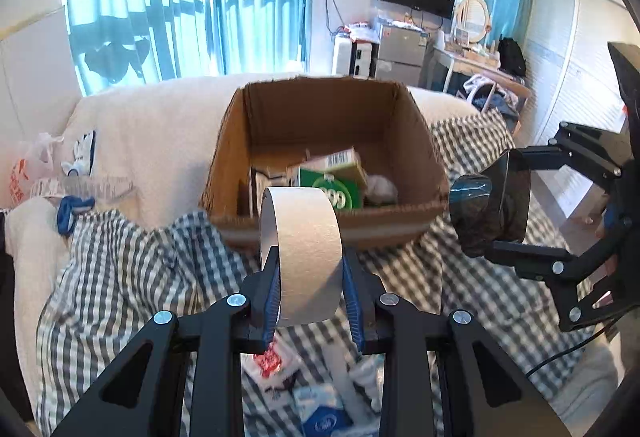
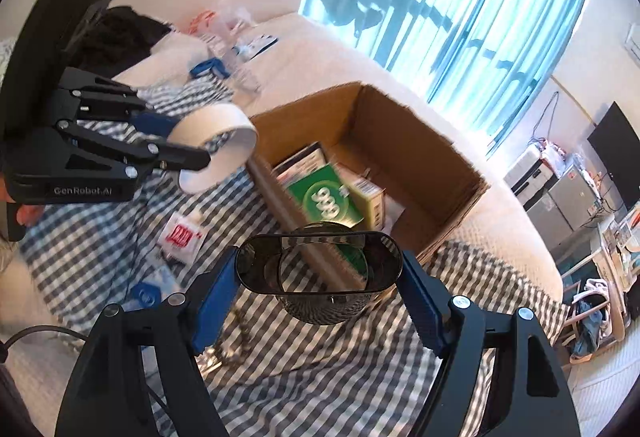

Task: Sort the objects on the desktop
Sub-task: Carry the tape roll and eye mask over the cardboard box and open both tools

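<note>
My left gripper [image 1: 310, 289] is shut on a roll of beige masking tape [image 1: 306, 253], held upright above the checked cloth, just in front of the open cardboard box [image 1: 332, 113]. The tape also shows in the right wrist view [image 2: 218, 147]. My right gripper [image 2: 318, 291] is shut on a dark smoked-plastic holder with a roll of black tape [image 2: 318, 269], just short of the box's near wall [image 2: 288, 215]. In the left wrist view it hangs to the right of the box [image 1: 490, 207]. The box holds a green carton [image 2: 326, 199] and other small boxes.
A grey-and-white checked cloth [image 1: 132, 277] covers the cream sofa [image 1: 160, 117]. Small packets [image 2: 180, 235] and blue-white sachets [image 1: 320, 413] lie on the cloth below the grippers. A blue clip [image 1: 68, 213] and plastic bags [image 1: 28, 165] lie at the left. Behind are curtains, a TV and a fridge.
</note>
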{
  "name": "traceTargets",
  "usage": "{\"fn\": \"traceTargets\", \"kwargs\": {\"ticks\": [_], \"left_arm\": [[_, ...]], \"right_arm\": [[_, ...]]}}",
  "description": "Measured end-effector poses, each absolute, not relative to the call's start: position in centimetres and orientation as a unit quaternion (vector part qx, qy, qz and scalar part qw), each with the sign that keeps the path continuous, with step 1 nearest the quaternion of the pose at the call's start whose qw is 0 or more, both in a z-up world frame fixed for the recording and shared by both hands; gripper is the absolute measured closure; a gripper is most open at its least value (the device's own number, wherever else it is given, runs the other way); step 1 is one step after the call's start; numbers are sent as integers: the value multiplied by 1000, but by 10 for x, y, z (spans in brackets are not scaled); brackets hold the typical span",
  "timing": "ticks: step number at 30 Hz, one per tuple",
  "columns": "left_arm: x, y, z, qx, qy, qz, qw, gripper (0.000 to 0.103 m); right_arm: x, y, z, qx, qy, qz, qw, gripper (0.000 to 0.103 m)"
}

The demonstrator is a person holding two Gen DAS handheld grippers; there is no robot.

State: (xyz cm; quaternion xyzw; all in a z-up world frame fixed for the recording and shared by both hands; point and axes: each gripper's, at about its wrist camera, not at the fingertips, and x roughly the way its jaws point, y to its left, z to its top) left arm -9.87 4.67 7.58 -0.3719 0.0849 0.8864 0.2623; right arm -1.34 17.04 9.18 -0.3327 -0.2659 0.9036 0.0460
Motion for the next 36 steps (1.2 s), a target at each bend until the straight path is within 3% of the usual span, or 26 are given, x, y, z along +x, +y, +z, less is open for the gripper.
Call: {"fn": "traceTargets", "kwargs": {"ticks": [9, 18, 36], "left_arm": [[-145, 69, 97, -360, 88, 890, 265, 74], [-189, 100, 98, -346, 91, 894, 270, 74], [-287, 130, 25, -392, 40, 884, 251, 73]], "right_arm": [[-44, 196, 124, -301, -254, 917, 67, 27], [-94, 249, 133, -312, -192, 927, 83, 27], [-175, 321, 100, -301, -101, 941, 115, 23]]}}
